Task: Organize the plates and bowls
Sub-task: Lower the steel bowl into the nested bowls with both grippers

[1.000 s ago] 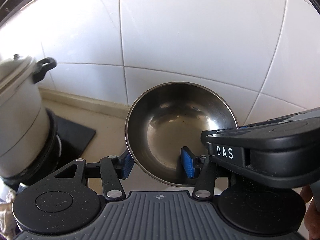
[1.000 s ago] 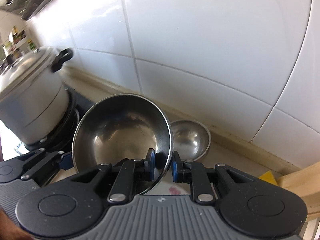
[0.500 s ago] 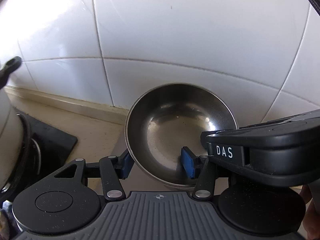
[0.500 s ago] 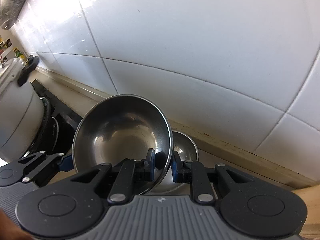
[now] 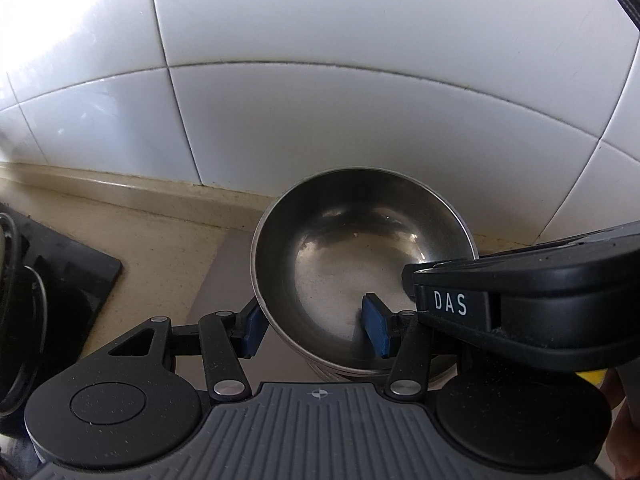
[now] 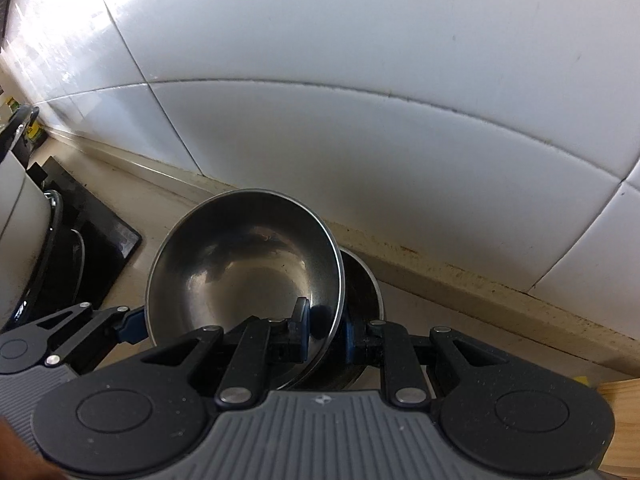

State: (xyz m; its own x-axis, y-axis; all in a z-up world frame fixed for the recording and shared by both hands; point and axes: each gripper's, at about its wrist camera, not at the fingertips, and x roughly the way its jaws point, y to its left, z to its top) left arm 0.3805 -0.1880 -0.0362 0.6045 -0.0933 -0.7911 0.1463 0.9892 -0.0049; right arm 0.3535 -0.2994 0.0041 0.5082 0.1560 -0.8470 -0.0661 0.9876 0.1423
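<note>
A steel bowl (image 5: 352, 264) is held tilted above the counter. My left gripper (image 5: 316, 330) has one blue pad outside its left rim and one inside the bowl. My right gripper (image 6: 326, 334) is shut on the bowl's right rim (image 6: 336, 280); its body crosses the left wrist view (image 5: 520, 304). The same bowl fills the centre of the right wrist view (image 6: 244, 268). A second, smaller steel bowl (image 6: 362, 284) sits on the counter just behind and under it, mostly hidden. Its ribbed side shows under the held bowl (image 5: 332, 372).
White wall tiles (image 5: 320, 80) stand close behind. A beige counter (image 5: 160, 248) runs along the wall. A black stove (image 6: 80, 248) with a steel pot (image 6: 12, 208) is at the left. A wooden edge (image 6: 620, 400) is at the lower right.
Both grippers have carried the steel bowl to the right and closer to the wall. The pot has slid out to the left. The held bowl now overlaps most of the second bowl.
</note>
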